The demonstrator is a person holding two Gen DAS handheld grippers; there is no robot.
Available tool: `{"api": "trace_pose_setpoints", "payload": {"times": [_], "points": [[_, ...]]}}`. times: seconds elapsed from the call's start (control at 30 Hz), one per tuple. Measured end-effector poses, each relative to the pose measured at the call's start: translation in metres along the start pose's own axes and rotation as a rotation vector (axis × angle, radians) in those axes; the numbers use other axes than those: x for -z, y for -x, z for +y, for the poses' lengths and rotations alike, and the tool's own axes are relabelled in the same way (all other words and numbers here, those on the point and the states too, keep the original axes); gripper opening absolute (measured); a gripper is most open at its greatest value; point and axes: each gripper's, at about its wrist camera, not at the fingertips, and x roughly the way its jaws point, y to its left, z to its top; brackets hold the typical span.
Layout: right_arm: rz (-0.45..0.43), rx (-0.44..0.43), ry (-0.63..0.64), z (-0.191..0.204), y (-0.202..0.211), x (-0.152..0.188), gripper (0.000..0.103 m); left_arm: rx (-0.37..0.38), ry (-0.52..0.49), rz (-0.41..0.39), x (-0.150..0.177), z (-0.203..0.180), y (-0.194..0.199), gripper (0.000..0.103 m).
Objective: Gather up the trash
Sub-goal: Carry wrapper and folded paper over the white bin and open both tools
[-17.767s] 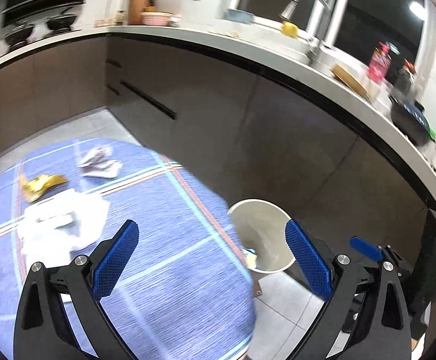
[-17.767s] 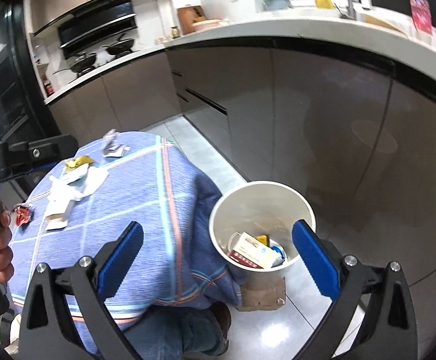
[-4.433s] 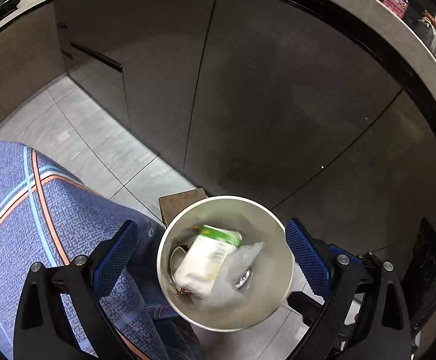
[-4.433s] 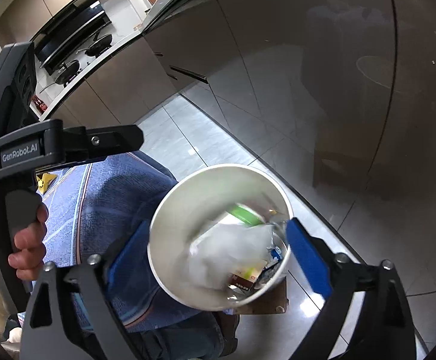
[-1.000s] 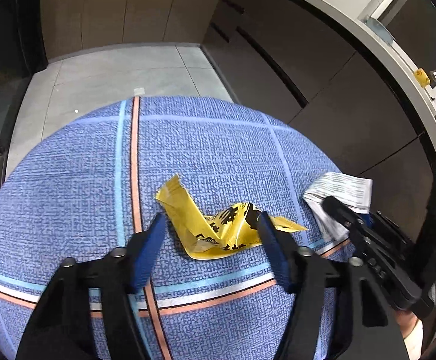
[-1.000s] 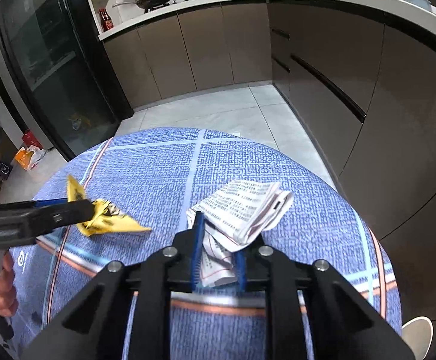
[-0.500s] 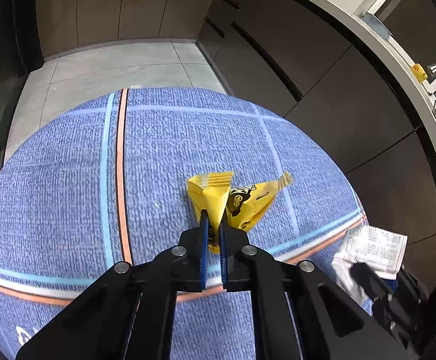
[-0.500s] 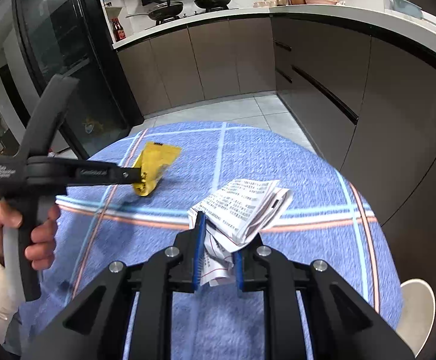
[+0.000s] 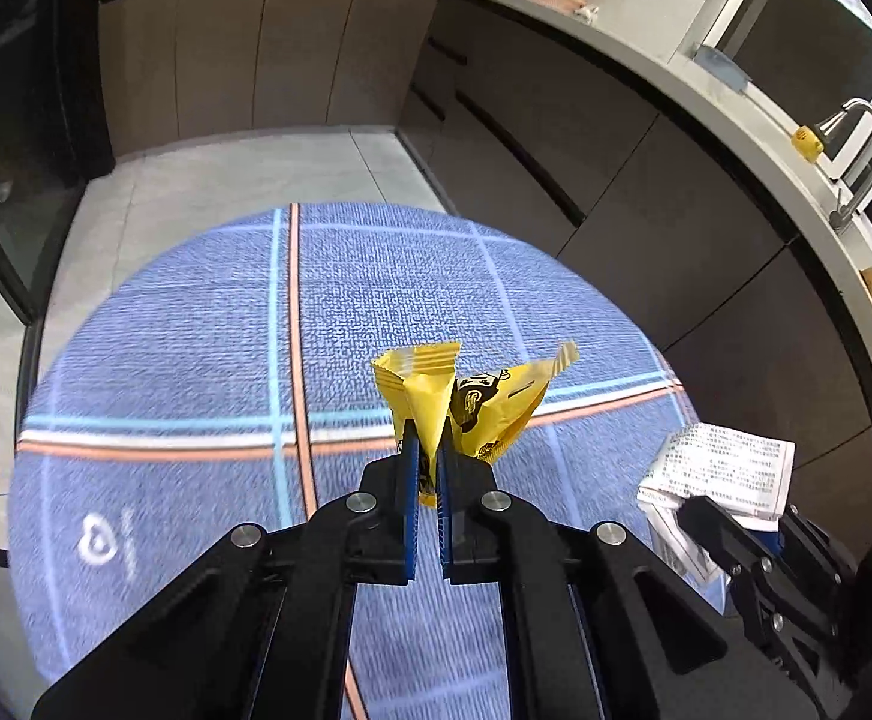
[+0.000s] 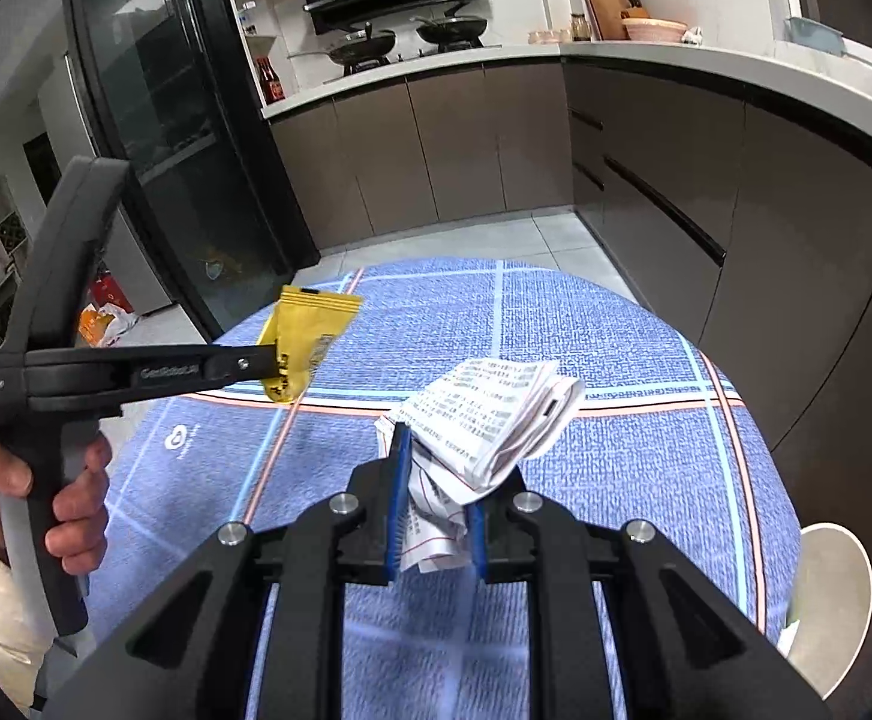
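Left gripper [image 9: 426,468] pinches only the yellow wrapper's [image 9: 436,396] corner; right gripper [image 10: 433,480] clamps the printed leaflet [image 10: 484,414] (loosely folded); either could slip before reaching the bin [image 10: 832,594].

The white bin [image 10: 835,594] is half hidden behind the desk [image 10: 616,360]; the wrapper's [image 9: 466,402] print is unreadable.
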Motion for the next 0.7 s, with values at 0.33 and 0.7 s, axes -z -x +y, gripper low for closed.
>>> {"api": "trace_pose_setpoints", "payload": {"times": [0.33, 0.7], "points": [[-0.093, 0.018, -0.018, -0.002, 0.07, 0.016, 0.018, 0.076, -0.027, -0.072, 0.033, -0.036, 0.061, 0.005], [-0.154, 0.097, -0.095, -0.043, 0.125, 0.04, 0.018, 0.186, -0.15, -0.077, 0.06, -0.112, 0.078, 0.005]]}}
